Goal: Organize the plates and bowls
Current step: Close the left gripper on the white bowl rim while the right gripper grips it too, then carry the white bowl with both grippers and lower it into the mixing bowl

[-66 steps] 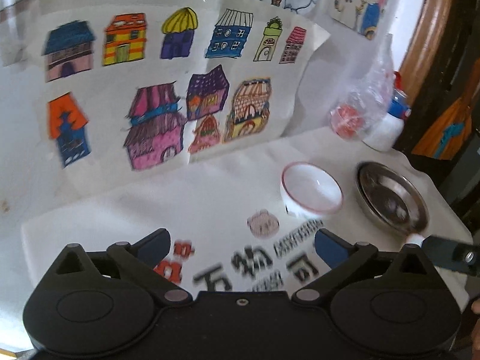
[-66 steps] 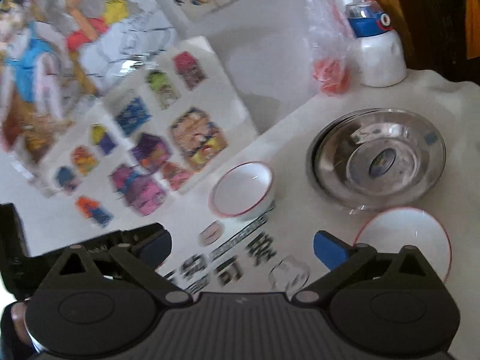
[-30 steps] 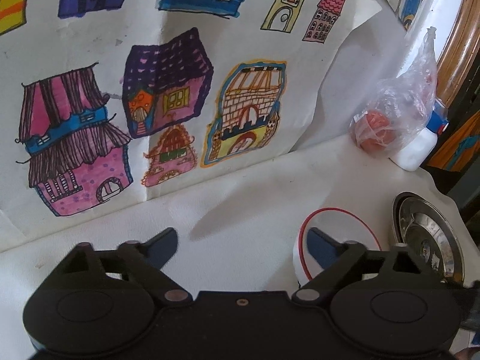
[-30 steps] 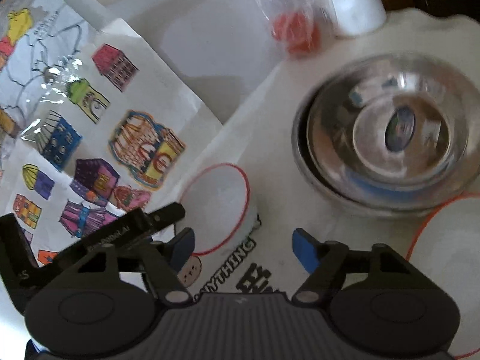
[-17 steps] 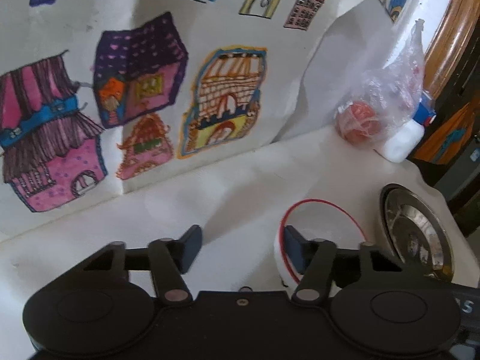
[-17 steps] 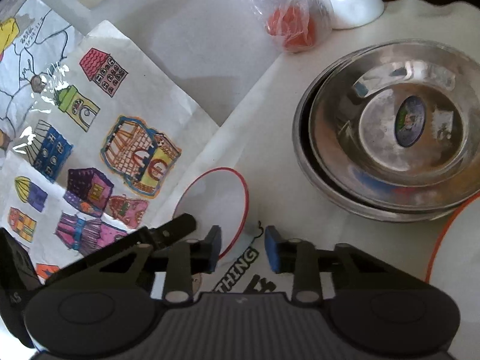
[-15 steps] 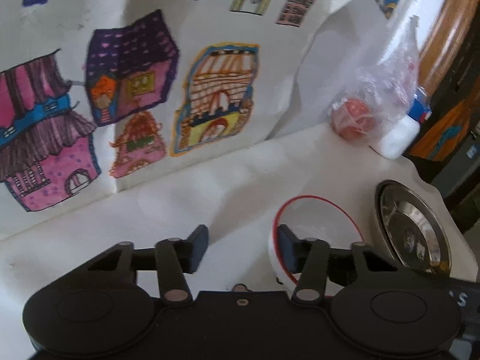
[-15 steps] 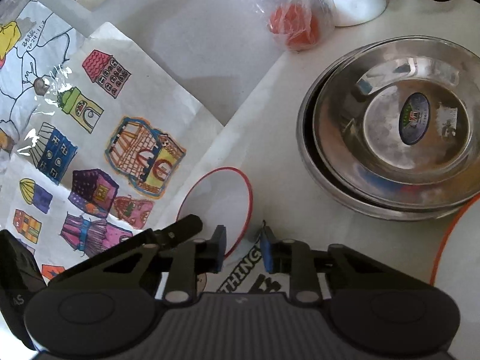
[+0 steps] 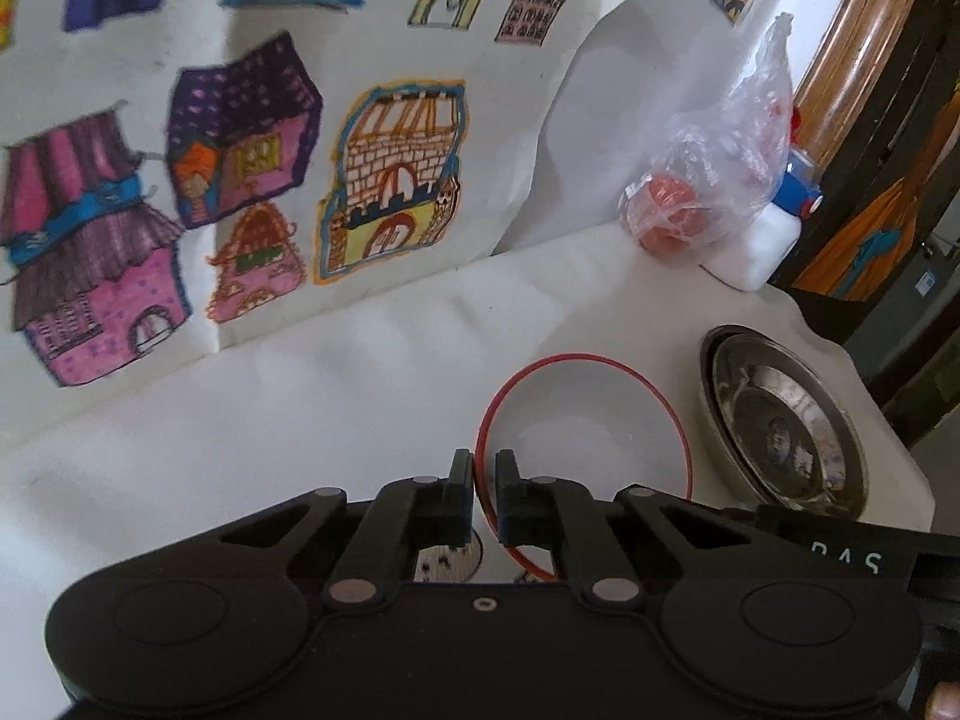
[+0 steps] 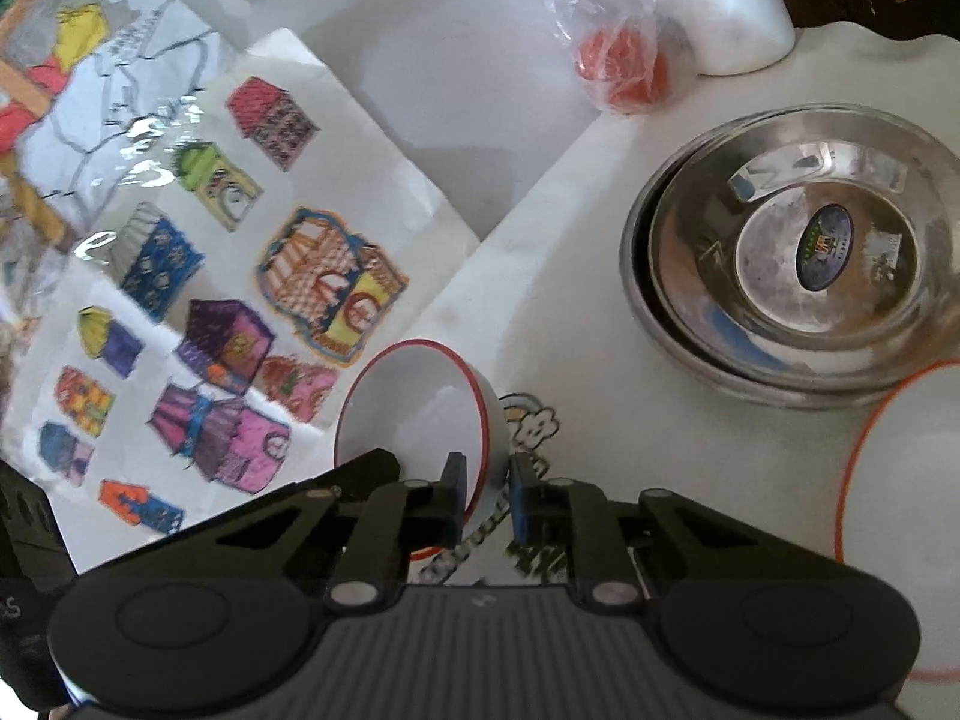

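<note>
Left wrist view — left claw point(image 9: 485, 489) and right claw point(image 10: 485, 498), angled down, each clamp red-rimmed bowl point(image 9: 585, 414) rim

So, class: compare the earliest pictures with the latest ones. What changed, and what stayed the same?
Both grippers moved in on the small red-rimmed bowl and closed from wide open: the left gripper and right gripper each now pinch its rim. The steel bowls, the bagged fruit and the drawings stayed put.
</note>
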A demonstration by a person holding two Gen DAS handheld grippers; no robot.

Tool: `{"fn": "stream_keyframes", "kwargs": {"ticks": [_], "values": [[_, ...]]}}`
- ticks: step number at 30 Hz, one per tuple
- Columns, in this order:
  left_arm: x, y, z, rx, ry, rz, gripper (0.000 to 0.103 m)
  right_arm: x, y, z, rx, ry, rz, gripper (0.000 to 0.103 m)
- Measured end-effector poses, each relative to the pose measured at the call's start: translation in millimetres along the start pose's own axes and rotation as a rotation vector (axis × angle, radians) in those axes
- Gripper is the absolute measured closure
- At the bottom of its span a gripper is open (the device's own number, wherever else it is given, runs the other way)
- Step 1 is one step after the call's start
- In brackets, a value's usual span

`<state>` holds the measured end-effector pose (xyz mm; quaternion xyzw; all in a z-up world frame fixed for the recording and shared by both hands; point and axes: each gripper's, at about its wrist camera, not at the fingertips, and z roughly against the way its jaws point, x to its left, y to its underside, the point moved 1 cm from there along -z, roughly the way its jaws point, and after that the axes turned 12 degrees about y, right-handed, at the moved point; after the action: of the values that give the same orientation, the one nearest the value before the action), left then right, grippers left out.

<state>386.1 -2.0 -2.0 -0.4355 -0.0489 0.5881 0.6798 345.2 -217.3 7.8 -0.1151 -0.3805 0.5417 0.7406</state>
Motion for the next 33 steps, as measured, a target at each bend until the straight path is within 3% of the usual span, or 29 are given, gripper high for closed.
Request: {"fn": "stream_keyframes", "kwargs": {"ticks": [11, 20, 27, 33], "values": [[-40, 24, 91, -0.078, 0.001, -0.084, 0.096, 6, 29, 91, -0.003, -0.079, 0.099, 0.087], [-75, 79, 163, -0.07, 0.011, -0.131, 0.096, 1, 80, 164, 0.021, -0.087, 0.22, 0.085], [-97, 123, 197, -0.04, 0.008, -0.175, 0.096, -5, 121, 188, 0.079, -0.053, 0.276, 0.085], [-103, 155, 203, 0.02, 0.0, -0.203, 0.095, -11, 143, 191, 0.135, -0.009, 0.316, 0.085]]}}
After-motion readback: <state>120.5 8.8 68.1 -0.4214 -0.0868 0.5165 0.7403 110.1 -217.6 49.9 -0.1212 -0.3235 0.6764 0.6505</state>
